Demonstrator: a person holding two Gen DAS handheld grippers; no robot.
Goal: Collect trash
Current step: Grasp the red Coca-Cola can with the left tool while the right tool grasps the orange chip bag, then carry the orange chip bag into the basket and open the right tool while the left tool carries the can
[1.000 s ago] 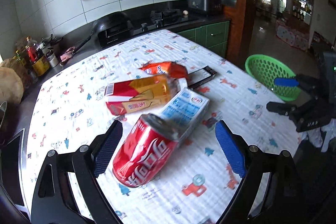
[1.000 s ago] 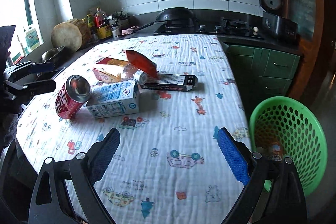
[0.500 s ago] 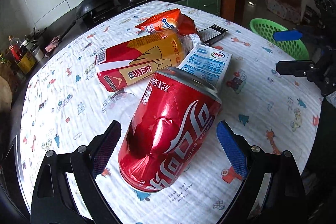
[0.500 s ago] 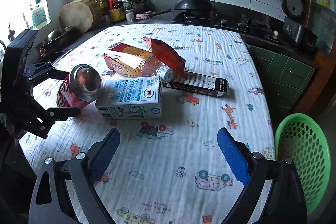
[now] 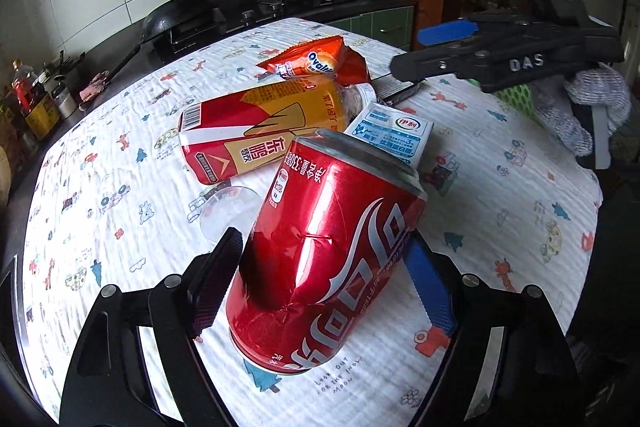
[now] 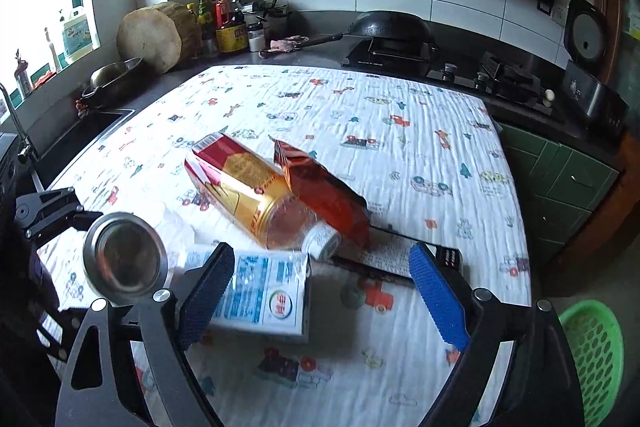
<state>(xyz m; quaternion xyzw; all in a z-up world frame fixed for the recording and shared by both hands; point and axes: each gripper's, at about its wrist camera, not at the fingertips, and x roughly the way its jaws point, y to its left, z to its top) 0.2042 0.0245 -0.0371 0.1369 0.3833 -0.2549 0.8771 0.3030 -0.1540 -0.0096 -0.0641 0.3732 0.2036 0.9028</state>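
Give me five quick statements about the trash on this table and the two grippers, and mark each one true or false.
1. The red can lies between the fingers of the left gripper. True; its jaws are closing.
2. The milk carton stands upright. False; it lies flat on the tablecloth.
3. The orange snack bag lies beyond the bottle in the left wrist view. True.
4. The right gripper is clamped on the bottle. False; nothing is gripped, the carton lies near its left finger.
5. The green basket sits on the table. False; it is down beside the table edge.
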